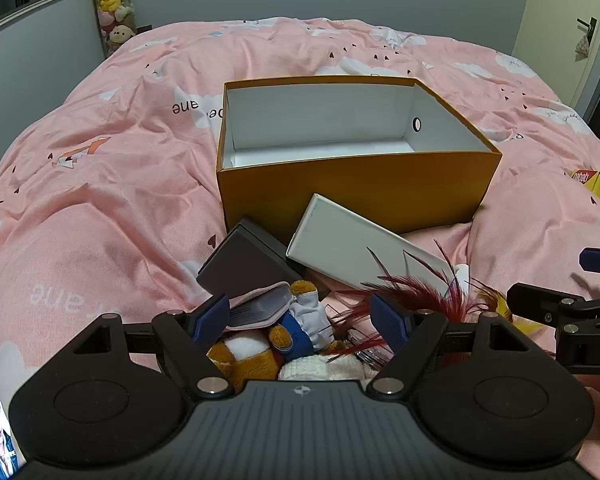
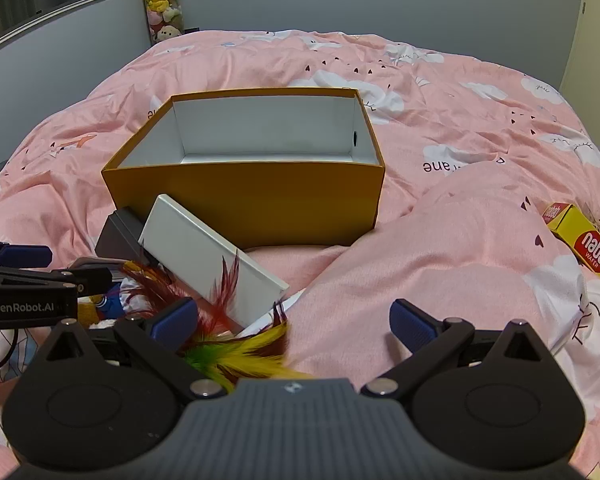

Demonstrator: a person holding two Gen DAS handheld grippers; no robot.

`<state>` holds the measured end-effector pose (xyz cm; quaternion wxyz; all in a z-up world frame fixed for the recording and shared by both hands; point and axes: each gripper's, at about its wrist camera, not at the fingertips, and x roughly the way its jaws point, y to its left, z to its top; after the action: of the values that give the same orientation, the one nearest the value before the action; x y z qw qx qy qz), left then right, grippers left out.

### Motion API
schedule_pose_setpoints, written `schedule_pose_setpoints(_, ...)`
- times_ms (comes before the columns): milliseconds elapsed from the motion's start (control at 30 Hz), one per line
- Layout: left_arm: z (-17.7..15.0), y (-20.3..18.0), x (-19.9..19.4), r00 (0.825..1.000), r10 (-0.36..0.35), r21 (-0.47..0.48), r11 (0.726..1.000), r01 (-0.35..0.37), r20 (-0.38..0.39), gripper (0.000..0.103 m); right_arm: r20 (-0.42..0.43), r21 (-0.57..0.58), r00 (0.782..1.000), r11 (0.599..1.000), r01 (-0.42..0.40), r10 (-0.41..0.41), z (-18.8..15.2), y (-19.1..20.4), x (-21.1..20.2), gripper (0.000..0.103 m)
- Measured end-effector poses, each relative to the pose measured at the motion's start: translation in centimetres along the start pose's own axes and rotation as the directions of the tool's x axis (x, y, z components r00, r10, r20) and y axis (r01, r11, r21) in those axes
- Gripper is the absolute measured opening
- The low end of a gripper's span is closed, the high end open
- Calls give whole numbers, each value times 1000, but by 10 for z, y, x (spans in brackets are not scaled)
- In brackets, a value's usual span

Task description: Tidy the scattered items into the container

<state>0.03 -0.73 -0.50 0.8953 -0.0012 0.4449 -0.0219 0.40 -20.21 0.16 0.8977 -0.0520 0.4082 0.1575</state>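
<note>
One orange box [image 1: 356, 188] sat in the middle of both views on a pink blanket [image 1: 112, 200]. It had white walls inside and nothing could be seen in it. Just in front of it, a flat white box [image 1: 356, 244] leaned on its near wall. A dark grey box [image 1: 240, 256] lay beside the white one, on its left. Lower down was a pile of little things: a brown plush toy [image 1: 296, 332] in a blue and white outfit, a pink card holder [image 1: 260, 308], and red feathers [image 1: 416, 292]. In the right wrist view, yellow and green feathers [image 2: 244, 352] showed near the bottom middle.

Both grippers hung over the pile with nothing in them. The left gripper [image 1: 302, 320] had its blue pads spread wide above the plush toy. The right gripper [image 2: 294, 320] was spread wide too, over the blanket, with feathers by its left pad.

A yellow wafer box [image 2: 580, 236] lay far off at the right edge. Plush toys [image 1: 112, 4] hung by the wall at the upper left.
</note>
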Motion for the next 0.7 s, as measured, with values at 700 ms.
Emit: schedule_pose_setpoints(700, 0, 0, 0, 1000, 2, 3, 1000, -2, -2, 91, -15, 8, 1000, 1000, -12, 12, -2, -3, 3, 103)
